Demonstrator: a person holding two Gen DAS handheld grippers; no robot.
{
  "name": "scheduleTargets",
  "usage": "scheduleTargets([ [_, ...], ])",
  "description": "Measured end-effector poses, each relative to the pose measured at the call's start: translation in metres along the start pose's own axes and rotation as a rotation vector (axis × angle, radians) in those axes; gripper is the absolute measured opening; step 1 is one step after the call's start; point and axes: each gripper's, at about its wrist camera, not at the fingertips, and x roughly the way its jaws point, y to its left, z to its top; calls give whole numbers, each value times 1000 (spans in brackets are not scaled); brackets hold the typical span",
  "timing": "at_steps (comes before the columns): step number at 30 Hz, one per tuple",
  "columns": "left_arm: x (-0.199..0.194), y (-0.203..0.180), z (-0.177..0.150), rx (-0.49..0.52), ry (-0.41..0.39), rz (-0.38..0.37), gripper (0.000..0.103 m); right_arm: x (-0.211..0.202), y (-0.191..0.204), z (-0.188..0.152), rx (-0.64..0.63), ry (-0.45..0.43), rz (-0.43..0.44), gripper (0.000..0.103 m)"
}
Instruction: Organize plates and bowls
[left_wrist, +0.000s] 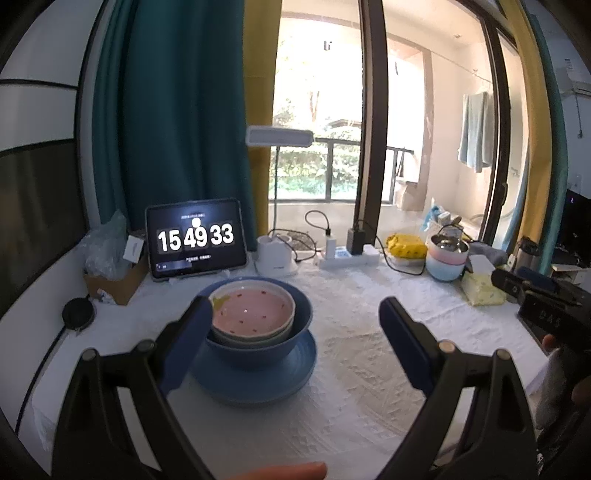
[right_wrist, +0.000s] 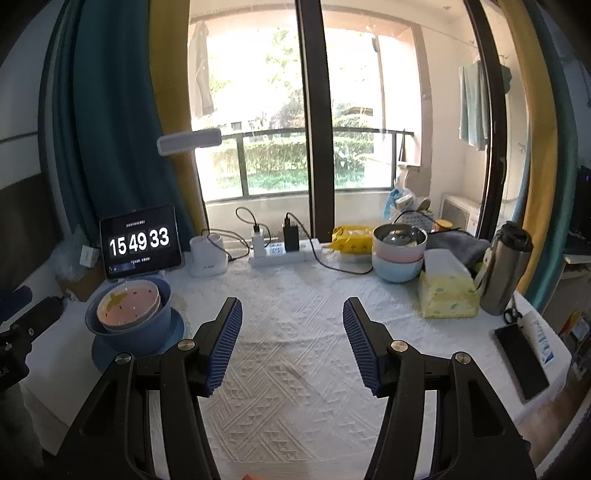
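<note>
- We see our left gripper (left_wrist: 295, 325) spread wide and empty, its left finger (left_wrist: 184, 343) overlapping the blue bowl (left_wrist: 291, 332).
- Our right gripper (right_wrist: 292, 343) is also wide, over bare tablecloth (right_wrist: 295, 387).
- The pink bowl (left_wrist: 251, 310) nests in the blue bowl, on the blue plate (left_wrist: 258, 376).
- Only the right view shows the phone (right_wrist: 521, 365) and flask (right_wrist: 506, 266), far right of the stack.
- Behind the stack stands the tablet (left_wrist: 195, 238).

The left wrist view looks low across the table (left_wrist: 332, 369) toward the window, close to the stacked bowls (left_wrist: 255, 321); the right wrist view faces likewise from further right, the bowls (right_wrist: 129, 314) well left; both share the clock tablet (left_wrist: 195, 238).
</note>
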Motion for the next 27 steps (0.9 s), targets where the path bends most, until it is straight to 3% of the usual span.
scheduleTargets([
  [27, -50, -5, 33, 23, -149, -44, 93, -62, -10, 23, -16, -133, -55, 60],
])
